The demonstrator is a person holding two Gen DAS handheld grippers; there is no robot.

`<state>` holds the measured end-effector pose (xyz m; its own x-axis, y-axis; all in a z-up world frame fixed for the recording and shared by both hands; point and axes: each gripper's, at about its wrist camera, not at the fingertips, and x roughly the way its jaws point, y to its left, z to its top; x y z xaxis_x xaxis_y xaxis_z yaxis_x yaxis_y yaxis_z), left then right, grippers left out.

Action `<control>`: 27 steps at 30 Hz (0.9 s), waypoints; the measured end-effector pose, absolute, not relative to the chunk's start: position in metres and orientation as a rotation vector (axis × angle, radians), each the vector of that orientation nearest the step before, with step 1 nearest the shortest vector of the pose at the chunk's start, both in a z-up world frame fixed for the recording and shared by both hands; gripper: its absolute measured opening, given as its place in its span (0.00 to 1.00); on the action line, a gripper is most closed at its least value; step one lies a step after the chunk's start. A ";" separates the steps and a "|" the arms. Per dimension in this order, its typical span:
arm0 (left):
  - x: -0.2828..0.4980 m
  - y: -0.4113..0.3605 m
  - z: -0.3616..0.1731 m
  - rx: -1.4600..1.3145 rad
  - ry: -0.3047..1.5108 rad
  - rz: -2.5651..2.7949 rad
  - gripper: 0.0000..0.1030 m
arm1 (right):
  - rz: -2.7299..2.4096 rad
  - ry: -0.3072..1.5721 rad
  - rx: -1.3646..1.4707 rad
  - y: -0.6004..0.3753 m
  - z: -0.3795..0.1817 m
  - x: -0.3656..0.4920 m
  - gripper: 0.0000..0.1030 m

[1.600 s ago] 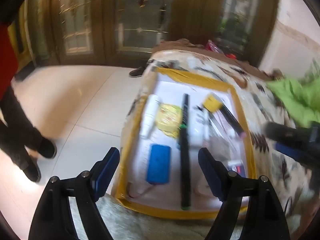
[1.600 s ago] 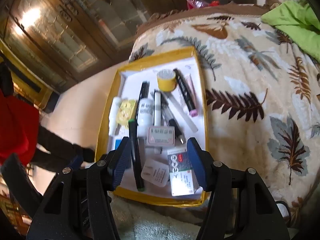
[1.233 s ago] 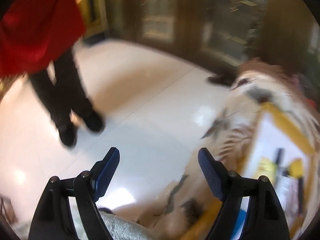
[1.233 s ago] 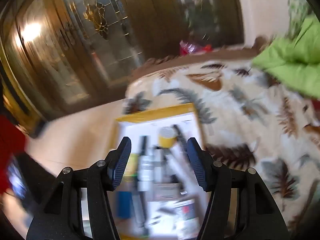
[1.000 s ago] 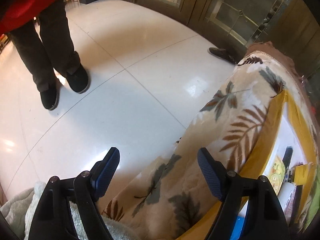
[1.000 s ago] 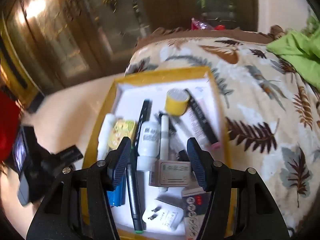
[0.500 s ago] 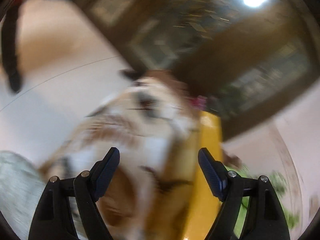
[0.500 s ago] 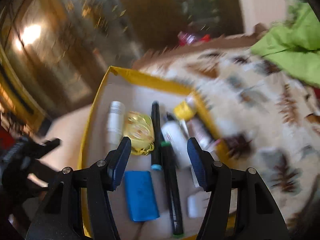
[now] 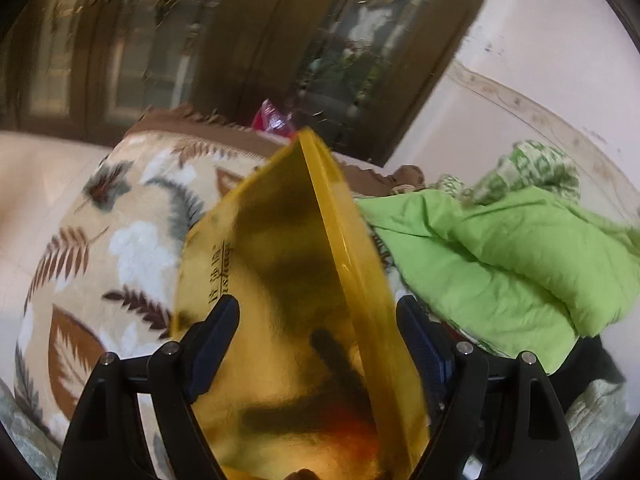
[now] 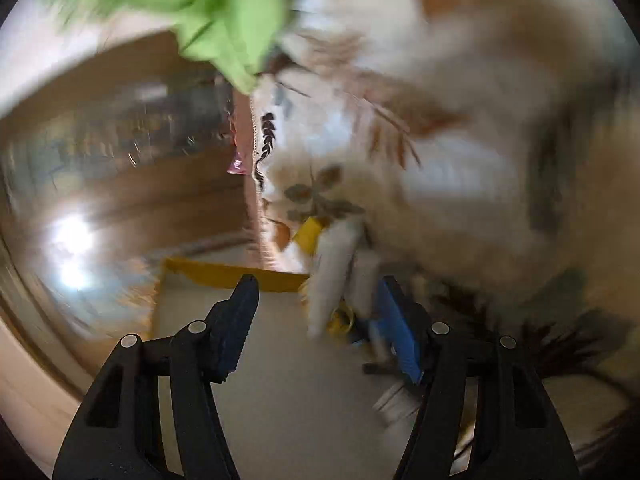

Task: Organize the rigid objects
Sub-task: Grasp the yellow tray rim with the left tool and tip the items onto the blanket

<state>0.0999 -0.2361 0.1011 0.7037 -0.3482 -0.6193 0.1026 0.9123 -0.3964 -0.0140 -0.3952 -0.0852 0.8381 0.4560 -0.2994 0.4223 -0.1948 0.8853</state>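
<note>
The yellow tray stands tipped up on its side on the bed; I see its gold underside and one rim between the fingers of my left gripper, which is open. In the blurred right wrist view the tray's white inside is tilted, and several small items, among them a white tube and something yellow and blue, are bunched at its right edge. My right gripper is open over the tray. I cannot tell whether either gripper touches the tray.
A leaf-patterned blanket covers the bed. A green quilt lies to the right of the tray and shows in the right wrist view. Dark wooden glass doors and pale floor lie beyond.
The tray lay flat with its items spread out; now it is tipped up on its side and the items have slid together. Both cameras have swung sharply.
</note>
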 end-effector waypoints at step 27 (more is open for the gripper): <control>0.030 0.099 0.042 -0.622 0.587 0.513 0.82 | 0.425 0.903 0.541 -0.136 0.047 0.032 0.61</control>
